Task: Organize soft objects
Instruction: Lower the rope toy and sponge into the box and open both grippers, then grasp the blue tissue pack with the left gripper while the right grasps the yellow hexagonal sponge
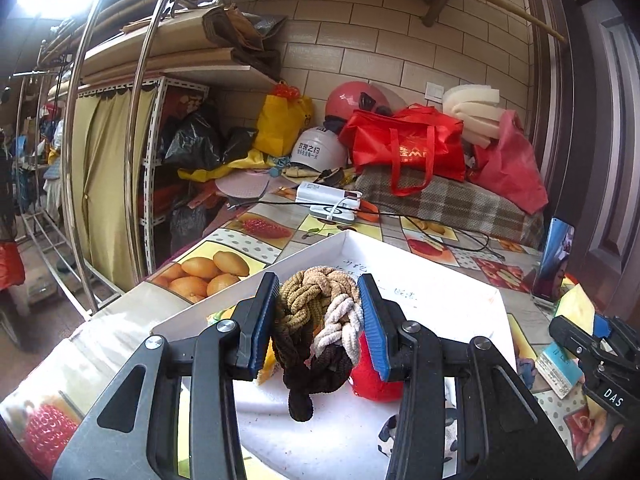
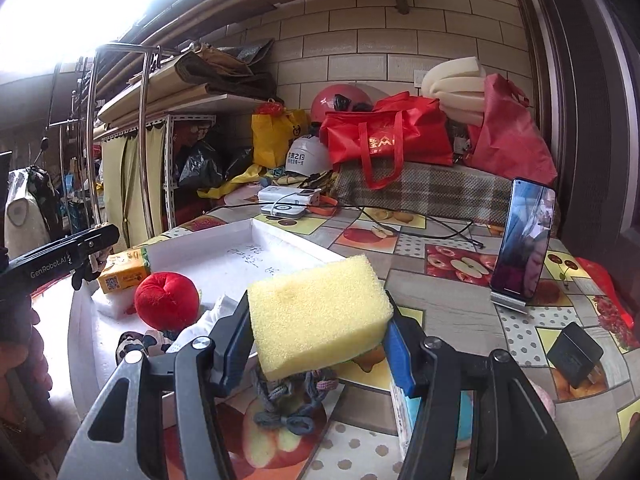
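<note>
My left gripper (image 1: 319,320) is shut on a bundle of braided hair ties (image 1: 316,332) in tan, cream and brown, held above the white tray (image 1: 452,276). My right gripper (image 2: 318,320) is shut on a yellow sponge (image 2: 318,312), held above the table just right of the tray (image 2: 280,236). A red plush apple (image 2: 167,300) lies in the tray; it also shows behind the left fingers (image 1: 370,380). A grey-blue knotted hair tie (image 2: 288,404) lies on the table under the sponge.
A yellow carton (image 2: 124,270) and black-and-white cloth (image 2: 140,342) sit in the tray. A phone on a stand (image 2: 522,240), a black charger (image 2: 574,354), power banks with cables (image 2: 286,202), helmets and red bags (image 2: 388,136) crowd the fruit-print table.
</note>
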